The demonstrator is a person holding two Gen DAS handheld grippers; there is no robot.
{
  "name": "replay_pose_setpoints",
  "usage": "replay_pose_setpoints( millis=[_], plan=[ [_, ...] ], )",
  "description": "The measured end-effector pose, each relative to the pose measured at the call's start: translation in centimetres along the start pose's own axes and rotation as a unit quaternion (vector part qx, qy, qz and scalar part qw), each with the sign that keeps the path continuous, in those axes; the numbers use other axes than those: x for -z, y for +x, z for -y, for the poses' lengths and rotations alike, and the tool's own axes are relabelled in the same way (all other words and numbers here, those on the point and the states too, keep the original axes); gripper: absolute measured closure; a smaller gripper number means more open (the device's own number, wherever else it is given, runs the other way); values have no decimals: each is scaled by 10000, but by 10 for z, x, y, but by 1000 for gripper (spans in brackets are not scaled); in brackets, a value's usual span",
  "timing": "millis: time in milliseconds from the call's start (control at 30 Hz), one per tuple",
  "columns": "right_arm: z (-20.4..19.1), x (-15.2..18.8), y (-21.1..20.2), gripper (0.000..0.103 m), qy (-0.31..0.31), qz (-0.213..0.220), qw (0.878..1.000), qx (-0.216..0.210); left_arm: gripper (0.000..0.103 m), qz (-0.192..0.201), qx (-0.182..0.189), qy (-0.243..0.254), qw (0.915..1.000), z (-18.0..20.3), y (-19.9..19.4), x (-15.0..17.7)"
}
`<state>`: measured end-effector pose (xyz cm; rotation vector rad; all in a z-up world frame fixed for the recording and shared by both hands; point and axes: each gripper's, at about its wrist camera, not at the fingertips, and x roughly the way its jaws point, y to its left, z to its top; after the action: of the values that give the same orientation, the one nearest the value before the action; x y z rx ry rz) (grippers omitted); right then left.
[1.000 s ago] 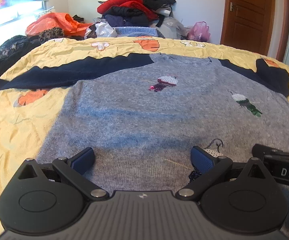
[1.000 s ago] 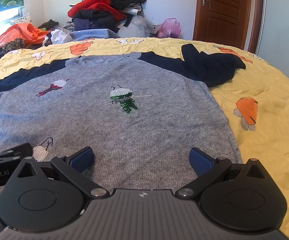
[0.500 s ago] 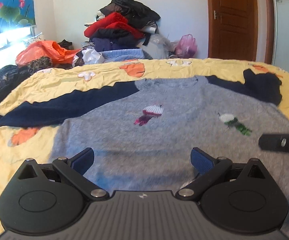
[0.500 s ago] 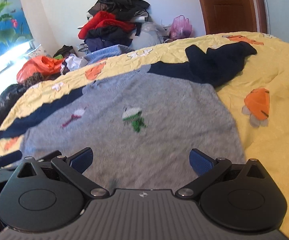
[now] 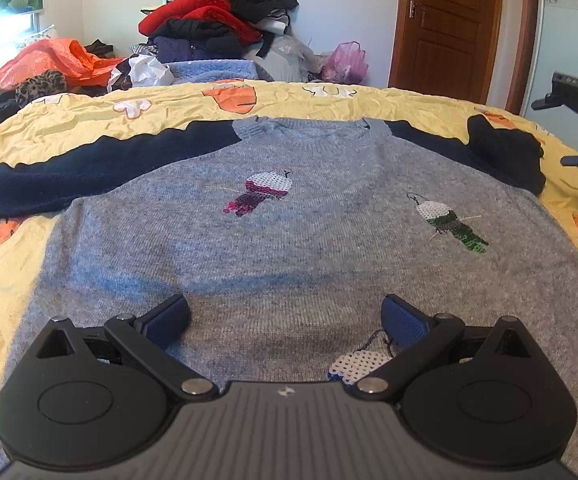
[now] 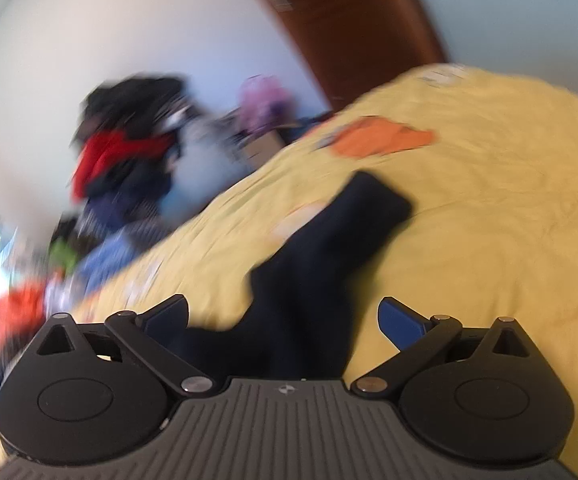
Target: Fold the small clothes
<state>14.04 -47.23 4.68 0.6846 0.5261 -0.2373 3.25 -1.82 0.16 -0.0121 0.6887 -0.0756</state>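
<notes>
A grey knit sweater point(image 5: 289, 248) with navy sleeves and beaded motifs lies flat, front up, on the yellow bedspread point(image 5: 89, 120). Its left sleeve point(image 5: 89, 172) stretches out to the left; its right sleeve point(image 5: 505, 152) is bunched at the right. My left gripper point(image 5: 285, 316) hovers open over the sweater's lower hem, with nothing between its fingers. My right gripper point(image 6: 283, 318) is open above the bunched navy sleeve point(image 6: 329, 248), in a blurred, tilted view. In the left wrist view the right gripper point(image 5: 577, 120) shows at the far right edge with a hand behind it.
A tall heap of red, black and blue clothes point(image 5: 217, 28) stands beyond the bed's far edge, with an orange bag point(image 5: 49, 60) to its left and a pink bag point(image 5: 347, 62) to its right. A brown wooden door point(image 5: 449, 28) is at the back right.
My right gripper has swung away from the hem to the right and now sits over the bunched navy sleeve, its view tilted and blurred. My left gripper stays near the hem.
</notes>
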Motion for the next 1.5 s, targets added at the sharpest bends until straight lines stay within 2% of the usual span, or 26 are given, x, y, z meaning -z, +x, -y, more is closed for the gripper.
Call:
replay_pose_setpoints(
  millis=[100,167,300,333,400,433,467,533,633,833,1000,1100,1200,1333,1400,1500],
  plan=[
    [35,-31,37,8,731,81,9969,295,0,22,50,-78,10000,-3,-1,-1],
    [50,-35,56,9,984,31,9944,385,0,39,80,-128,9999,-5,-1,-1],
    [51,-31,78,16,892,13,9958,205,0,57,116,-207,9997,-7,0,-2],
    [50,-30,82,20,830,17,9964,189,0,62,124,-222,9997,-8,0,-2],
    [45,-30,91,40,647,7,9975,281,0,72,142,-253,9996,-9,0,-2],
    [43,-28,95,61,533,-1,9978,401,0,80,156,-271,9995,-10,-1,-2],
    [41,-27,94,76,462,-5,9977,490,0,89,172,-293,9994,-10,-1,-2],
    [40,-23,95,76,424,17,9979,485,0,110,214,-349,9991,-12,-1,-3],
    [35,-30,79,78,318,296,9980,464,0,134,258,-413,9987,-14,-1,-3],
    [2,-30,14,78,-500,919,9938,386,0,181,336,-522,9979,-18,-3,-2],
    [-48,-5,-53,80,-1131,1214,9860,-185,0,216,397,-608,9971,-20,-3,-2],
    [-92,35,-73,82,-1531,1040,9792,-829,0,233,434,-655,9966,-22,-4,-2],
    [-128,78,-60,88,-1707,495,9748,-1349,0,251,471,-690,9962,-24,-5,-1],
    [-157,134,-25,88,-1789,-243,9732,-1422,0,264,517,-716,9957,-26,-5,0],
    [-162,152,-20,81,-1903,-542,9706,-1373,0,262,531,-706,9957,-26,-6,0],
    [-147,169,-41,70,-1616,-534,9749,-1436,0,264,574,-689,9956,-28,-8,-1]
  ],
)
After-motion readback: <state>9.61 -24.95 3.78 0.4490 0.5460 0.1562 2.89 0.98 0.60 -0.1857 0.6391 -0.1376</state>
